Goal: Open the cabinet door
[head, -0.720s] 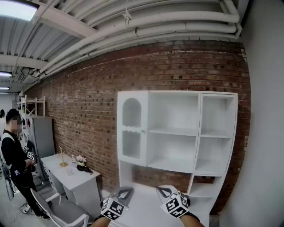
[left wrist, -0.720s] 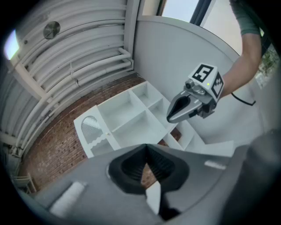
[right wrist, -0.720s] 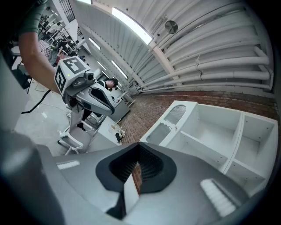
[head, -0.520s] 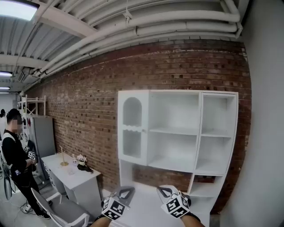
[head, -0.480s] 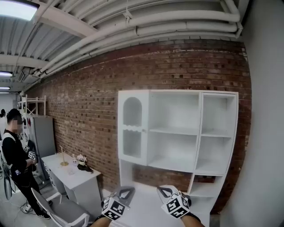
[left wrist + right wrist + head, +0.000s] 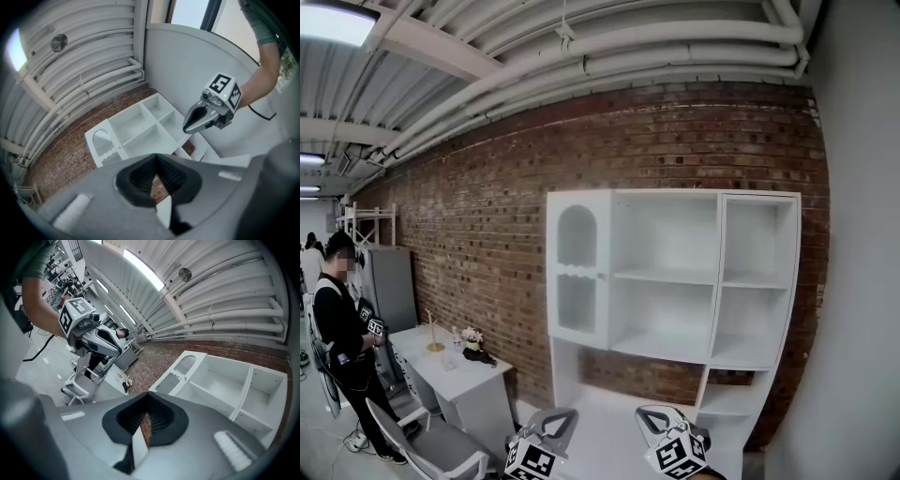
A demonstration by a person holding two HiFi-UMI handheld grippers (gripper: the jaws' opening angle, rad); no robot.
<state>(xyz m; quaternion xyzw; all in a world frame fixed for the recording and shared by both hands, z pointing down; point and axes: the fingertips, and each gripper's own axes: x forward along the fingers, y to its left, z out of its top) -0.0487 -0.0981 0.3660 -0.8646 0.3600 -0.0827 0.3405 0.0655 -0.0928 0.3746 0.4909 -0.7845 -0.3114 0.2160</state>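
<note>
A white cabinet (image 6: 670, 281) stands against the brick wall, with open shelves in the middle and on the right. Its door (image 6: 577, 272) has an arched pane and a small knob (image 6: 602, 277), and it covers the upper left compartment. It looks closed. Low in the head view, well short of the cabinet, my left gripper (image 6: 555, 424) and right gripper (image 6: 654, 420) are both shut and hold nothing. The left gripper view shows its own shut tips (image 6: 157, 158), the door (image 6: 104, 143) and the right gripper (image 6: 187, 127). In the right gripper view are shut tips (image 6: 147, 395), the door (image 6: 180, 370) and the left gripper (image 6: 119, 351).
A white desk (image 6: 455, 367) with flowers and a grey office chair (image 6: 431, 448) stand at the lower left. A person (image 6: 345, 342) stands beside a grey locker (image 6: 389, 286). A grey wall (image 6: 862, 281) closes the right side. Pipes run along the ceiling.
Both grippers sit a little lower in the head view. The person at the left has shifted slightly to the right. The cabinet door has not moved.
</note>
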